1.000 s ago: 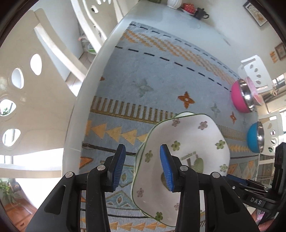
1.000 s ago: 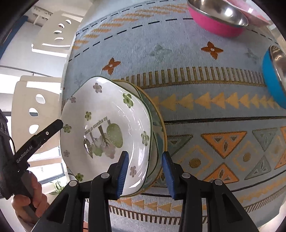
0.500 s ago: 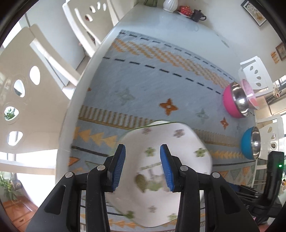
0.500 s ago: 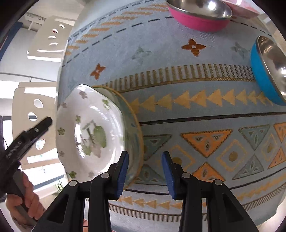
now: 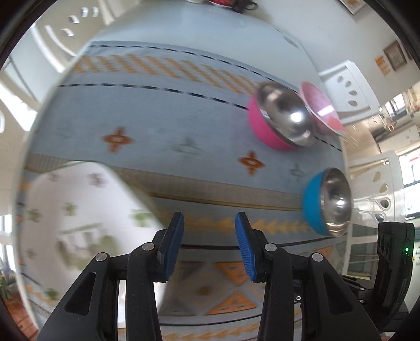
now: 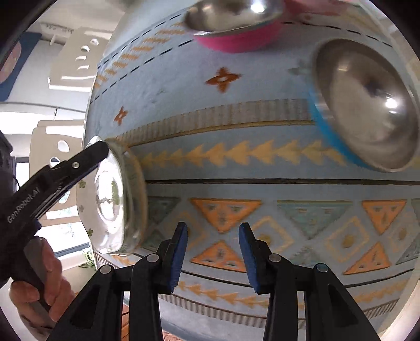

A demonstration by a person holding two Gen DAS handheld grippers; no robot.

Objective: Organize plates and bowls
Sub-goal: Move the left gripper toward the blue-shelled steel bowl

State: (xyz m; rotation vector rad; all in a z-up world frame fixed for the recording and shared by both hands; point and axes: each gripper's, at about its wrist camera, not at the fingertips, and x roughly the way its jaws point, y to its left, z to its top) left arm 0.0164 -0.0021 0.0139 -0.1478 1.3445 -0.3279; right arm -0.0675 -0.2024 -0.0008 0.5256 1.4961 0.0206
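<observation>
A stack of white flower-printed plates [image 5: 78, 223] lies on the patterned cloth at the left; it also shows in the right wrist view [image 6: 113, 199]. A pink steel-lined bowl [image 5: 278, 118] and a blue steel-lined bowl [image 5: 328, 202] stand at the right; both show in the right wrist view, pink [image 6: 236, 23] and blue [image 6: 367, 105]. My left gripper [image 5: 209, 246] is open and empty, to the right of the plates. My right gripper [image 6: 213, 251] is open and empty over bare cloth, with the blue bowl ahead to its right.
A pink plate [image 5: 320, 105] lies behind the pink bowl. White chairs [image 5: 349, 84] stand around the table. The left gripper's body [image 6: 52, 178] reaches over the plates in the right wrist view. The table's front edge [image 6: 236, 314] is close below.
Both grippers have swung right, away from the plate stack and toward the bowls. The plates now sit at the left of both views. Both stay open.
</observation>
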